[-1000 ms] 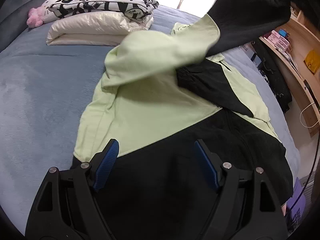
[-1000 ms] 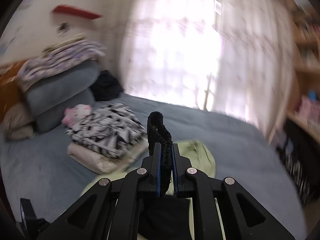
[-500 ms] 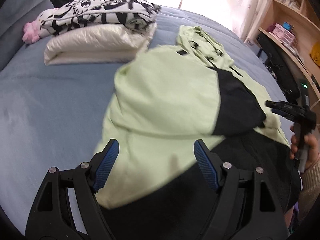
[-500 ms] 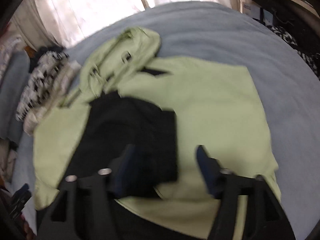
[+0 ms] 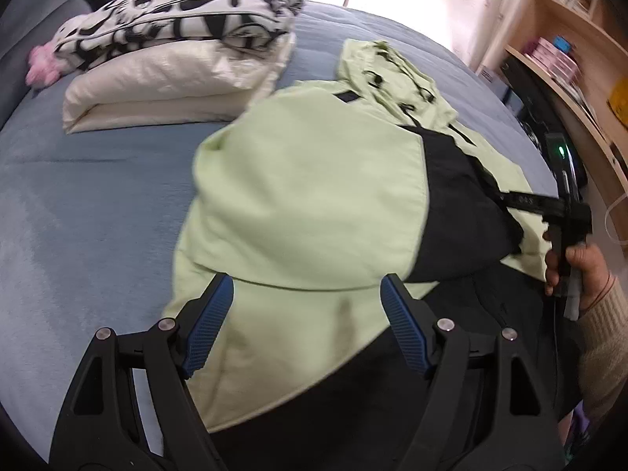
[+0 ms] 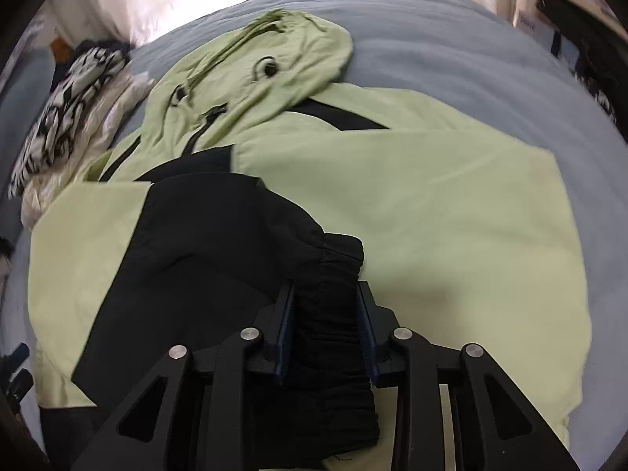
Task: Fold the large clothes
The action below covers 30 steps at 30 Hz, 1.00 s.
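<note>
Jacket [image 6: 412, 212] lies lengthwise on bed [image 6: 451, 59], hood far, hem near.
Right gripper [image 6: 325, 337] closing around black cuff [image 6: 329, 274]; left gripper [image 5: 306, 325] spread, empty; bare bedding left and right.

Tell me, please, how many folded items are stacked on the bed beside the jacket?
2: a black-and-white patterned item on top, and a cream one beneath it, beyond the green and black jacket. More could be hidden within the stack.

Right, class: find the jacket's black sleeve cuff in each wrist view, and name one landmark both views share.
Left wrist view: black cuff at right of centre, beside the right gripper.
Right wrist view: cuff at lower centre, between the closing jaws.
Shared landmark: the green hood.
</note>
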Tool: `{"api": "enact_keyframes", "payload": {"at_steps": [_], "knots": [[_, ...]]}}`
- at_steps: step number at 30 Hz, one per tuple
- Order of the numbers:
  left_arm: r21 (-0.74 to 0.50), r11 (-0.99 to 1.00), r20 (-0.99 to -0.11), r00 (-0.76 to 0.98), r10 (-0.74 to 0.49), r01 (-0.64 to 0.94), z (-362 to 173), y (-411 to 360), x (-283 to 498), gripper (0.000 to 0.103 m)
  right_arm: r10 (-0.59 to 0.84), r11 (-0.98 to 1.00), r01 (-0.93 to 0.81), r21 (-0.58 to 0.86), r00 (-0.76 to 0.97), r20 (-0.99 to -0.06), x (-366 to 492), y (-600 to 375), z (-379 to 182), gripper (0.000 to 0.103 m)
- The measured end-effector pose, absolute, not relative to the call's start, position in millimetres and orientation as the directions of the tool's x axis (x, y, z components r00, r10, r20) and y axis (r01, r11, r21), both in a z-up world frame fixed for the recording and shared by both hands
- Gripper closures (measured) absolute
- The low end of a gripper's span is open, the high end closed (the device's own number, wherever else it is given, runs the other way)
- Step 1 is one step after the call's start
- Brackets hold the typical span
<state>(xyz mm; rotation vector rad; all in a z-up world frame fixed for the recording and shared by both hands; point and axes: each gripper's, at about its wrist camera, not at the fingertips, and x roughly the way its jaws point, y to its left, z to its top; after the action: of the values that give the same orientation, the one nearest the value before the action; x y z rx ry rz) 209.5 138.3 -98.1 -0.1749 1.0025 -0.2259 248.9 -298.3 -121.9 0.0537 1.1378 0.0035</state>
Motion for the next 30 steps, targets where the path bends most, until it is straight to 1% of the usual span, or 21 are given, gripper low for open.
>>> {"api": "enact_keyframes", "payload": {"at_steps": [2,4,6,8,11,13,15,19,21,25,28,30], "knots": [[-0.244,0.96,-0.807,0.52,-0.28,0.138,-96,129,205,0.028,0.052,0.999,-0.017,0.049,0.462,-0.885,246,-285,-103,0.081],[-0.248,0.953,-0.797,0.523,-0.302,0.173,-93,122,200,0.028,0.082,0.997,-0.051,0.065,0.526,-0.846,237,-273,-71,0.082],[-0.252,0.943,-0.785,0.525,-0.33,0.215,-91,113,194,0.028,0.155,0.988,-0.116,0.105,0.62,-0.769,228,-254,-24,0.082],[-0.255,0.934,-0.776,0.524,-0.351,0.249,-92,106,189,0.028,0.219,0.975,-0.185,0.124,0.679,-0.701,222,-235,16,0.082],[-0.264,0.919,-0.769,0.511,-0.383,0.291,-95,95,182,0.028,0.328,0.94,-0.32,0.119,0.749,-0.576,205,-191,83,0.082],[-0.264,0.91,-0.767,0.502,-0.399,0.319,-98,86,178,0.028,0.385,0.917,-0.38,0.12,0.765,-0.517,195,-167,114,0.082],[-0.238,0.91,-0.774,0.499,-0.389,0.339,-101,76,175,0.028,0.457,0.883,-0.452,0.123,0.773,-0.44,183,-139,149,0.082],[-0.207,0.906,-0.781,0.496,-0.38,0.369,-105,61,174,0.028,0.547,0.833,-0.539,0.122,0.771,-0.325,166,-101,195,0.082],[-0.196,0.907,-0.781,0.5,-0.374,0.372,-107,57,177,0.028,0.58,0.811,-0.572,0.123,0.76,-0.292,162,-88,211,0.082],[-0.188,0.929,-0.766,0.545,-0.342,0.319,-105,58,195,0.028,0.617,0.785,-0.601,0.151,0.733,-0.287,164,-69,220,0.082],[-0.205,0.952,-0.733,0.61,-0.302,0.226,-99,74,211,0.028,0.608,0.792,-0.587,0.166,0.736,-0.297,169,-66,213,0.082],[-0.219,0.967,-0.716,0.652,-0.25,0.13,-99,92,220,0.028,0.59,0.806,-0.565,0.176,0.748,-0.303,171,-71,208,0.082]]}}
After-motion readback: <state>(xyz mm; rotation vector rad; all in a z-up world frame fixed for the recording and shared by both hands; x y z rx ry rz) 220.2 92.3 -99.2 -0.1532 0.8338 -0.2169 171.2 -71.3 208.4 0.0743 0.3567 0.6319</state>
